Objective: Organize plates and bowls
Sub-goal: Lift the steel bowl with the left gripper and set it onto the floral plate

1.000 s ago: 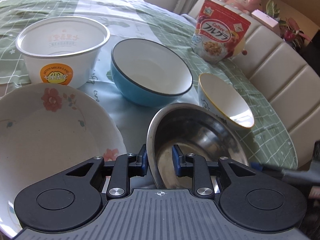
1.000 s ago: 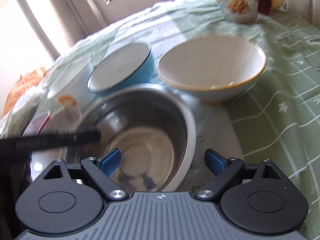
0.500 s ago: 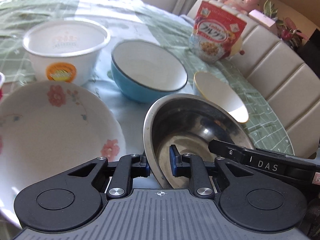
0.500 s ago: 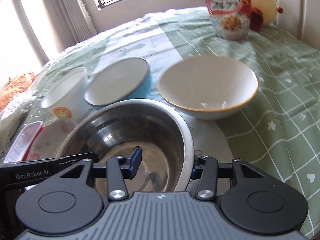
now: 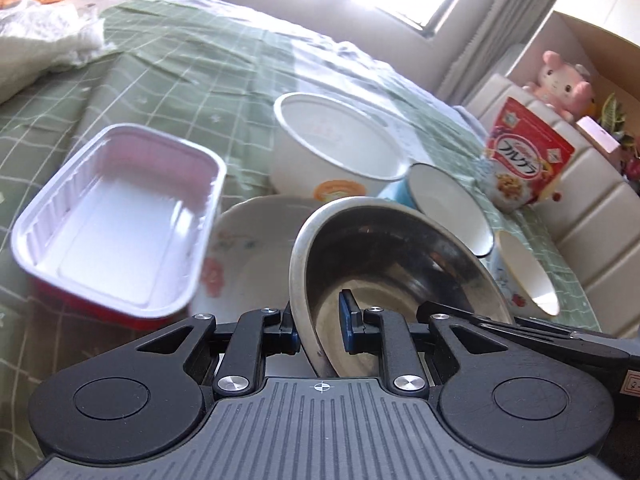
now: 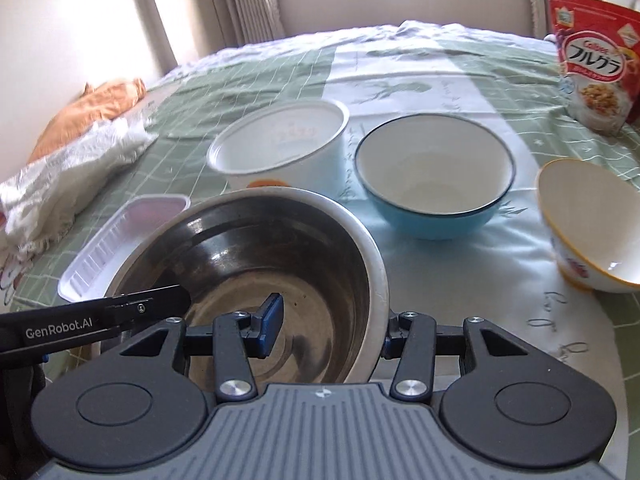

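A steel bowl (image 5: 400, 264) hangs tilted above the table, held from two sides. My left gripper (image 5: 318, 320) is shut on its near rim, one pad inside and one outside. My right gripper (image 6: 328, 332) is shut on the bowl's (image 6: 256, 256) right wall in the same way. A floral plate (image 5: 248, 256) lies just behind and below the bowl. Further back stand a white paper bowl (image 6: 280, 140), a blue bowl (image 6: 436, 176) and a yellow-rimmed bowl (image 6: 588, 220).
A red tray with a white inside (image 5: 116, 220) sits left of the floral plate. A cereal bag (image 6: 592, 68) stands at the far right. White cloth (image 6: 68, 176) and orange cloth (image 6: 92, 108) lie at the left edge. A padded seat back (image 5: 592, 216) runs along the right.
My right gripper has shut on the steel bowl's wall. Both grippers have carried the bowl to the left, off the table and toward the floral plate. The red tray has come into view.
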The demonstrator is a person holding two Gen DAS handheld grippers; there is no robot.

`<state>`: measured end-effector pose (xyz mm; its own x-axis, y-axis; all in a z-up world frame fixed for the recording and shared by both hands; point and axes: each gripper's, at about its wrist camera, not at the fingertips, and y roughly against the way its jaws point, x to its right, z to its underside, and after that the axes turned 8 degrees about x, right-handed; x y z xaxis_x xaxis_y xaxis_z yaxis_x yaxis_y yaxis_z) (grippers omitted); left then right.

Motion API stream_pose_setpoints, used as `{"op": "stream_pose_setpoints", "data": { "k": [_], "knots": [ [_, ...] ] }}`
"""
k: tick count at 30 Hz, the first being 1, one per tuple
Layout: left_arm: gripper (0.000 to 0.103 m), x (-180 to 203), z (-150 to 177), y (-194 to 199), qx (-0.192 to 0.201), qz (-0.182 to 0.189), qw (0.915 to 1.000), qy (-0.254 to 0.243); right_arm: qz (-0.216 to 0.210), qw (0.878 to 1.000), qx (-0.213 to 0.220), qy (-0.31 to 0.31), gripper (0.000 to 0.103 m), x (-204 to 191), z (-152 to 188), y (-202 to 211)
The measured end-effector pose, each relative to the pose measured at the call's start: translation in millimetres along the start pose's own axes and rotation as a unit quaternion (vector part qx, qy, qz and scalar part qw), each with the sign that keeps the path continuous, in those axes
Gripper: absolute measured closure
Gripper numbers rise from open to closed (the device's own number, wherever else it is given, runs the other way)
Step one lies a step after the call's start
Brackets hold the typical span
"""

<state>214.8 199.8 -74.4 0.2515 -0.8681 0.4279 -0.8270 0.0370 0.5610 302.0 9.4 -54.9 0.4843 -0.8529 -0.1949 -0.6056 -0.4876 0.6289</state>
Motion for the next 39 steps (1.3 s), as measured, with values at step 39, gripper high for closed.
{"op": "stream_pose_setpoints", "data": {
  "k": [39],
  "knots": [
    [0.081, -42, 6, 2, 0.021, -0.003, 0.9997, -0.011, 0.027, 0.999, -0.019, 0.037, 0.057, -40, -1, -49]
  ]
}}
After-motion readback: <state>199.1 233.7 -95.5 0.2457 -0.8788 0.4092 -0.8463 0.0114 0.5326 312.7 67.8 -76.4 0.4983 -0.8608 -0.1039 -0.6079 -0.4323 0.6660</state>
